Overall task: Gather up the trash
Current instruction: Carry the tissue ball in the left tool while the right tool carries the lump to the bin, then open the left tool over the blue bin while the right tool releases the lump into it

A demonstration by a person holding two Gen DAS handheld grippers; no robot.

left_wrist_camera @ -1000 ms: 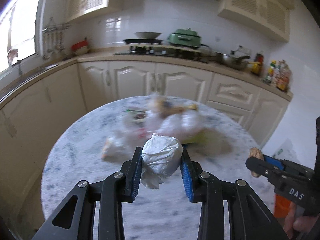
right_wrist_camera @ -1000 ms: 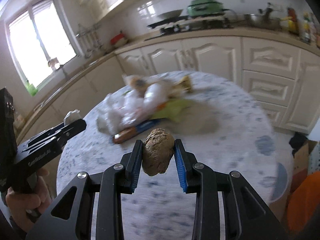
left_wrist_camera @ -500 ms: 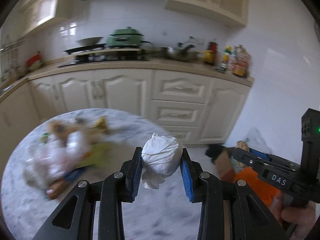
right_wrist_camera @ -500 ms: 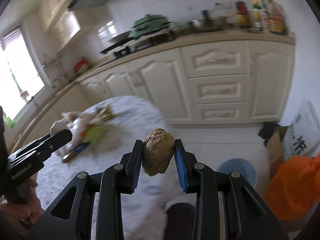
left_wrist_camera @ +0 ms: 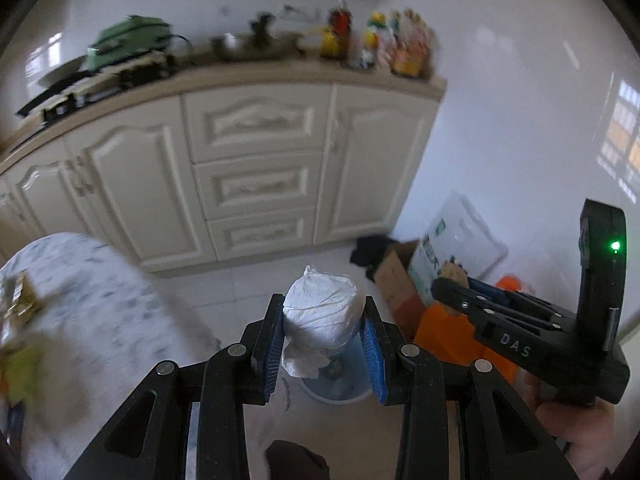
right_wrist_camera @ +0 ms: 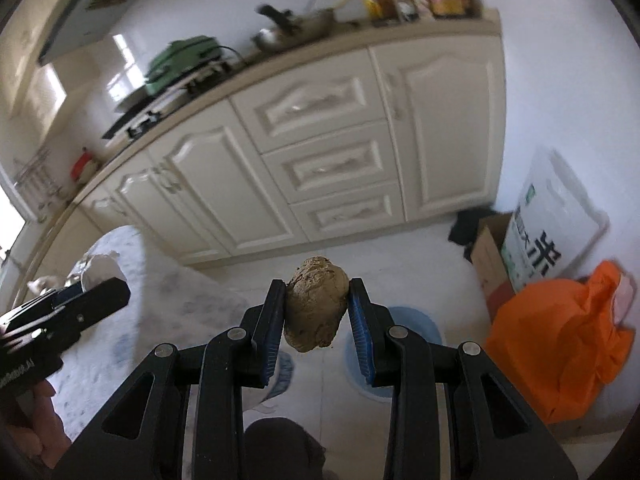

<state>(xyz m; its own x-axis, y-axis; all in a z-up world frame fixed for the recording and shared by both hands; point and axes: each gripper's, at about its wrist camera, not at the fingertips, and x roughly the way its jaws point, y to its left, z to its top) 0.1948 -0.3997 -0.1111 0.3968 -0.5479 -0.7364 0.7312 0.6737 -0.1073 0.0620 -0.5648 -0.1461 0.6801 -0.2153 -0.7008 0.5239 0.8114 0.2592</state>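
Both grippers carry trash over the blue bin (right_wrist_camera: pixel 416 320) below their fingertips, ready for dropping: the left gripper (left_wrist_camera: pixel 323 326) clamps a white paper wad (left_wrist_camera: pixel 322 314), the right gripper (right_wrist_camera: pixel 316 310) pinches a brown lump (right_wrist_camera: pixel 316 304).

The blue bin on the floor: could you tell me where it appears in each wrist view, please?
Left wrist view: the blue bin sits low at centre, mostly hidden behind the white wad in the left gripper.
Right wrist view: it lies low, right of centre, behind the right gripper holding the brown lump.
Shared landmark: the orange bag, right of the bin in both.
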